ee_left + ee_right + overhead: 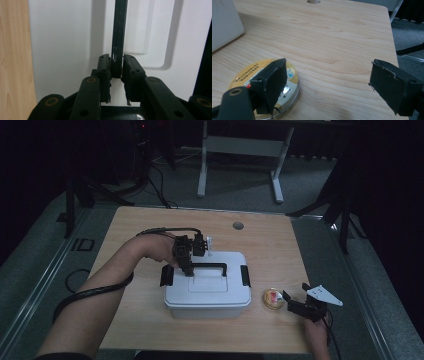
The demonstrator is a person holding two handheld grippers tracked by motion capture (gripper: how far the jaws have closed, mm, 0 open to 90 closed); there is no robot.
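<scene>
A white plastic box with a black carry handle and black side latches stands in the middle of the wooden table. My left gripper reaches down from the left onto the handle's left end. In the left gripper view, its pads press both sides of the handle bar over the white lid, so the left gripper is shut on it. A round gold tin lies to the right of the box. My right gripper rests open beside it, its left pad over the tin.
A cable hole sits near the table's far edge. The table's right edge runs close to my right gripper. A corner of the box stands left of the tin. Beyond the table are desk legs and stands on grey floor.
</scene>
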